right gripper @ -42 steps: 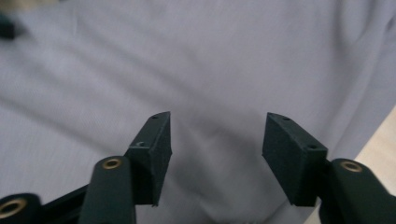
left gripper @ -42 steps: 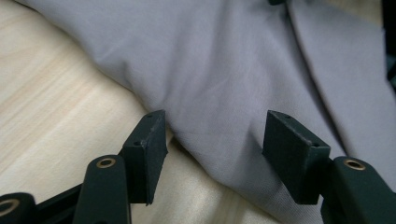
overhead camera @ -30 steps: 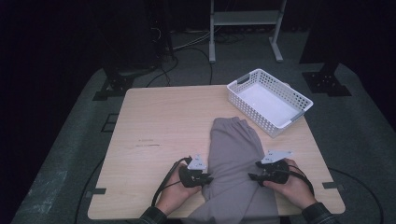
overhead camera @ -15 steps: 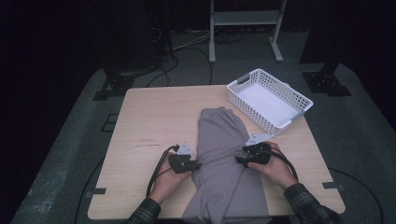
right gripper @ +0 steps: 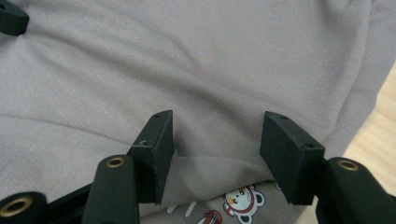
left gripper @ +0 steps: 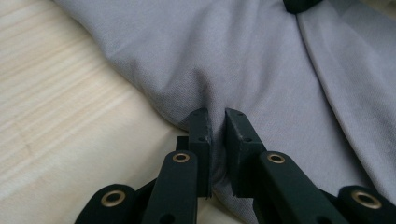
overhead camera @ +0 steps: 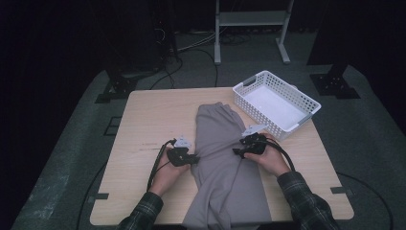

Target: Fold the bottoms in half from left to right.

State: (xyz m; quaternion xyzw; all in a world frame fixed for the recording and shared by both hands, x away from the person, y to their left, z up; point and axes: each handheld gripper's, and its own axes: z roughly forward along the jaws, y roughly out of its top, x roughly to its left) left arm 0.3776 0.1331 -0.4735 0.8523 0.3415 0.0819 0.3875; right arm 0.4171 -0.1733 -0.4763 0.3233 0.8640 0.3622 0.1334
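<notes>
A grey garment (overhead camera: 219, 127) lies lengthwise down the middle of the wooden table (overhead camera: 153, 115), its near end hanging over the front edge. My left gripper (overhead camera: 193, 159) is at the garment's left edge, and its jaws are shut on a pinch of the cloth (left gripper: 243, 60), seen close in the left gripper view (left gripper: 218, 115). My right gripper (overhead camera: 237, 152) is at the garment's right edge. Its jaws stand wider (right gripper: 215, 128), with a thick fold of the cloth (right gripper: 187, 56) bunched between the pads. A cartoon print (right gripper: 239, 198) shows under that fold.
A white plastic basket (overhead camera: 306, 101) stands at the table's back right corner, close to the garment's far end. Bare tabletop lies to the left of the garment. Cables and a metal stand (overhead camera: 251, 19) are on the floor behind the table.
Both hands have moved away from the front edge, and the garment has slid with them up the table toward the basket. Neither grip has visibly changed.
</notes>
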